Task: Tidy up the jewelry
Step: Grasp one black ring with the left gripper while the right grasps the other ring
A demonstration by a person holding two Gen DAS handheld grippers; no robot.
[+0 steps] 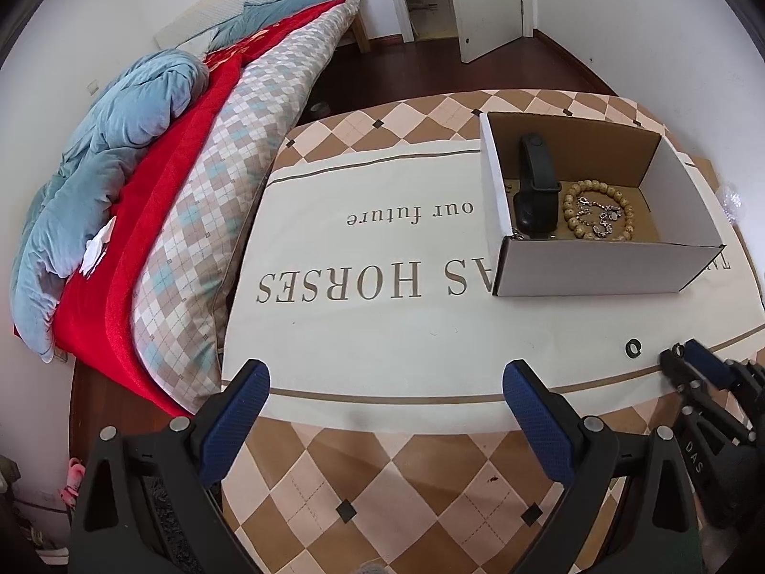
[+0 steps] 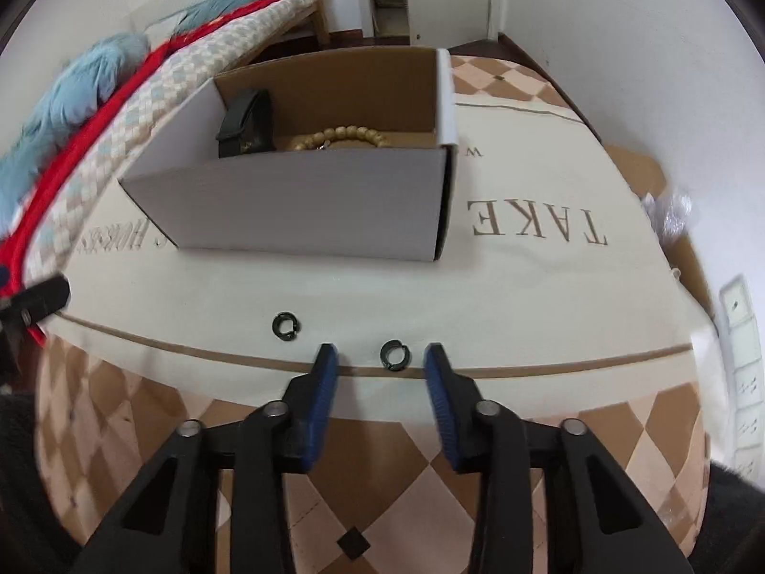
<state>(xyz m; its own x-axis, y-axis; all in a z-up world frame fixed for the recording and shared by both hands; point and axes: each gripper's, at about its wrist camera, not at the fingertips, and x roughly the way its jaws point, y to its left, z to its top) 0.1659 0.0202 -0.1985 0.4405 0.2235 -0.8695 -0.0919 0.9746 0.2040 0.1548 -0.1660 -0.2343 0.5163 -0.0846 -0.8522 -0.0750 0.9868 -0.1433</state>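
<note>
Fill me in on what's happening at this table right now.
A person is tidying jewelry into a white cardboard box on the cloth-covered table. A black watch, a bead bracelet and a silver chain already lie inside. Two small dark hoop rings remain on the cloth. The right claw is open with its fingers either side of the right-hand ring, not yet gripping it. The other ring lies apart to its left. The left claw is open and holds nothing.

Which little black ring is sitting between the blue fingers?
The right-hand ring, framed by the right gripper. The other ring lies left, outside the fingers.
</note>
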